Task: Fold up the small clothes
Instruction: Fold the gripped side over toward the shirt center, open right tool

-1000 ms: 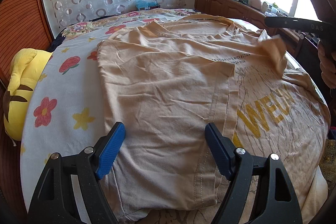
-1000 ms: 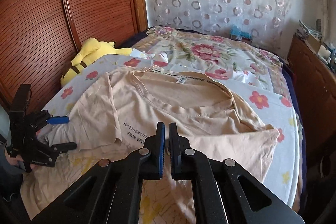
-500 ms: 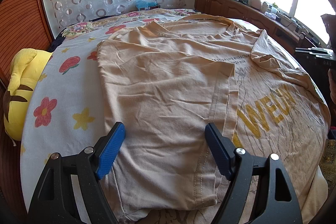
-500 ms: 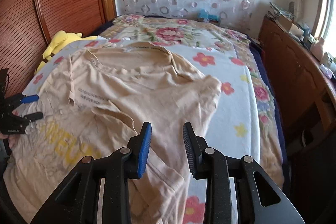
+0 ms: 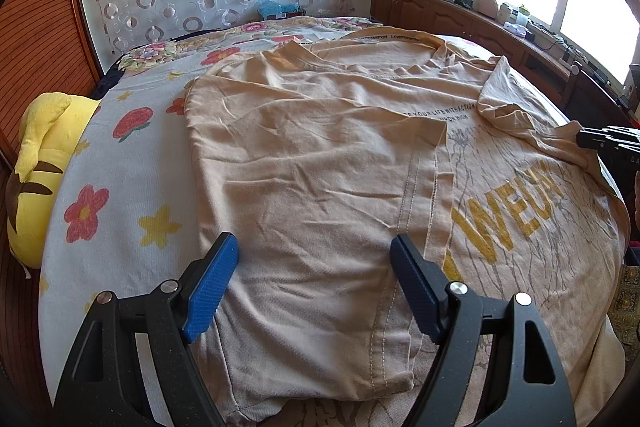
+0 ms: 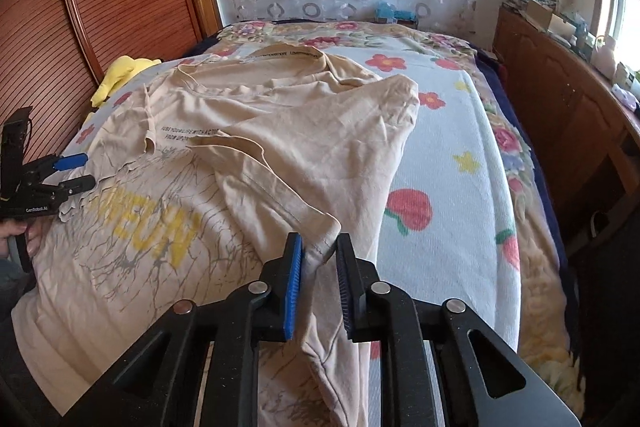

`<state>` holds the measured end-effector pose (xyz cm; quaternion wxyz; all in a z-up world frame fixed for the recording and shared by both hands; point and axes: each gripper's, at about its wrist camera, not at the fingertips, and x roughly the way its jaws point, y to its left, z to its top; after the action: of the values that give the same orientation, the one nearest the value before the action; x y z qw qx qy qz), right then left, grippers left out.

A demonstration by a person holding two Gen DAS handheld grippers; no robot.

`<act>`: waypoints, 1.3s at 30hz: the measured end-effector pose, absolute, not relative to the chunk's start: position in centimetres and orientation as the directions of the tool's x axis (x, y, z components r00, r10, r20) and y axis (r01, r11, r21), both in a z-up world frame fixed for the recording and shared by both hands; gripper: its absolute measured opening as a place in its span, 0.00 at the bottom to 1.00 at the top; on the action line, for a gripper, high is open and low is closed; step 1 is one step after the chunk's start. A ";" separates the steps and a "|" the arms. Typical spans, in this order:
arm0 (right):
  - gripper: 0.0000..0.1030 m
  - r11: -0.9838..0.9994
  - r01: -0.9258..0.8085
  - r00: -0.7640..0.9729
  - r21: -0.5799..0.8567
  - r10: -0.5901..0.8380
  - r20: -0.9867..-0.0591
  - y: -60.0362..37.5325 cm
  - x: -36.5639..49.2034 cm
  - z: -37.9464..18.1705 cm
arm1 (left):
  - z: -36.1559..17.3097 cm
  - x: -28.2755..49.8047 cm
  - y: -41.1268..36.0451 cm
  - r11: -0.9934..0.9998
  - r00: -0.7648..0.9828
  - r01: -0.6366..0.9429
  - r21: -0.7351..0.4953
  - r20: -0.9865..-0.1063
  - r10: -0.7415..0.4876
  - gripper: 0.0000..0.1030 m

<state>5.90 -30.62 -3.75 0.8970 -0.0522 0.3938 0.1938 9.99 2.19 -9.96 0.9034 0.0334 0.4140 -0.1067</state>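
- Left wrist view: the left gripper (image 5: 312,287) hangs with jaws wide and nothing between them, over the folded-in side of the beige T-shirt (image 5: 320,163). The shirt runs collar at 12 o'clock, hem at 6, across the floral bedsheet (image 5: 120,187). Bare sheet and a yellow plush toy (image 5: 36,179) lie out at 9. The right gripper (image 5: 608,141) sits at 3 on the shirt's edge.
- Right wrist view: the right gripper (image 6: 318,267) is closing, jaws narrow, with the sleeve hem (image 6: 316,227) between the pads. Shirt body spreads toward 10, so the fold likely goes that way; open sheet at 2.
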 end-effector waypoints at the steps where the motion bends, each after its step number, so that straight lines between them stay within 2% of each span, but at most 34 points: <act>1: 0.11 0.915 -0.398 0.623 0.061 0.318 -0.715 -30.5 5.6 -3.5 | -10.0 10.0 2.2 0.975 0.634 0.220 -0.028 -0.755 -0.165 0.77; 6: 0.10 0.886 -0.457 0.617 0.078 0.379 -0.690 -30.0 3.8 -3.4 | -10.0 10.0 2.2 0.975 0.634 0.220 -0.028 -0.755 -0.165 0.77; 14: 0.10 0.843 -0.535 0.552 0.055 0.398 -0.733 -29.4 1.0 -5.0 | -10.0 10.0 2.2 0.975 0.635 0.220 -0.028 -0.755 -0.165 0.77; 17: 0.20 0.843 -0.535 0.551 0.057 0.399 -0.733 -29.3 0.6 -4.8 | -10.0 10.0 2.2 0.975 0.634 0.220 -0.028 -0.755 -0.165 0.77; 22: 0.20 0.843 -0.533 0.579 0.071 0.425 -0.695 -29.5 1.3 -3.3 | -10.0 10.0 2.2 0.975 0.635 0.220 -0.028 -0.755 -0.165 0.77; 27: 0.21 0.867 -0.497 0.642 0.030 0.390 -0.660 -28.6 3.6 -2.3 | -10.0 10.0 2.2 0.975 0.635 0.220 -0.028 -0.755 -0.165 0.77; 32: 0.21 0.899 -0.437 0.652 -0.039 0.286 -0.702 -26.6 8.6 -4.2 | -10.0 10.0 2.2 0.975 0.634 0.220 -0.028 -0.755 -0.165 0.77; 39: 0.21 0.845 -0.535 0.567 -0.033 0.330 -0.755 -22.1 10.4 -6.0 | -10.0 10.0 2.2 0.975 0.633 0.220 -0.029 -0.756 -0.165 0.77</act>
<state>10.38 -22.10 -5.99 0.8756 -0.1299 0.3945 0.2467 9.97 2.18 -9.99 0.9031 0.0330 0.4146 -0.1067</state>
